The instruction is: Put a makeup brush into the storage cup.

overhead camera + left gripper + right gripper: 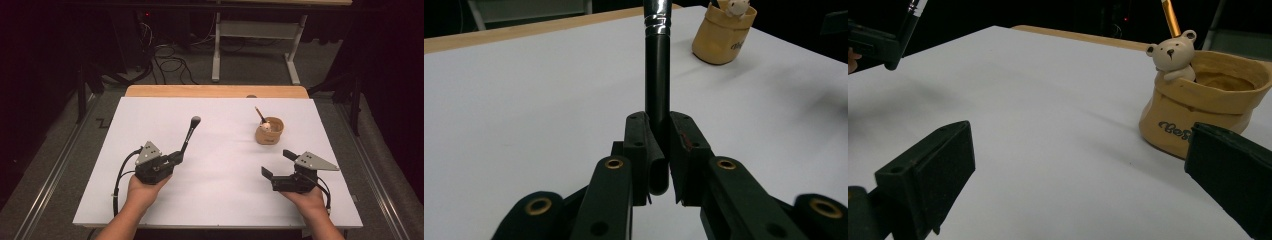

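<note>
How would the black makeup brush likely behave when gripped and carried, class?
The brush looks stiff: it juts straight from the shut left gripper. Its glossy round handle may slip or roll. It seems light, held near one end.

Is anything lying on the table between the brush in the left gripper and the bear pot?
No. In the high view, only bare white table lies between the brush clamped in the left gripper and the bear pot.
</note>
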### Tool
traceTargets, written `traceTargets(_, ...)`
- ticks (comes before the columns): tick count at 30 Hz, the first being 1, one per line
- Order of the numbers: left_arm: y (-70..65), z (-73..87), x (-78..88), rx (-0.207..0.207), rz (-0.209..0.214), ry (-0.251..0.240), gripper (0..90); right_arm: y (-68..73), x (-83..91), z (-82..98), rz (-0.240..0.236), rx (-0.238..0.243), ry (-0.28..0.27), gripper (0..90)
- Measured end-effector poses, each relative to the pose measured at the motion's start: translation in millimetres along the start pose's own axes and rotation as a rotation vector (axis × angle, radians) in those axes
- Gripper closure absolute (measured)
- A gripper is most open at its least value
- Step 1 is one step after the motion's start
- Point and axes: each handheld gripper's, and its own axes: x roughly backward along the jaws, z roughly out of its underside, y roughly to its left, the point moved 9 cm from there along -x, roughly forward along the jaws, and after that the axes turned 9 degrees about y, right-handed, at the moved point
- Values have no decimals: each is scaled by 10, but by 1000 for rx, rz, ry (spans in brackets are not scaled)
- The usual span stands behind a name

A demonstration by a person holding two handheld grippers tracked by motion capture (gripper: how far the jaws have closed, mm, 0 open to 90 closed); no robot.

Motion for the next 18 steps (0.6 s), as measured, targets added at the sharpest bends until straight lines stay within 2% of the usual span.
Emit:
traceTargets(8,-133,-42,-111,-10,26,-4,792,30,1,-14,-10,0,-5,3)
traceTargets(18,-229,-61,-193,-26,53,-7,792,175,-70,-96,-46,13,-13,4)
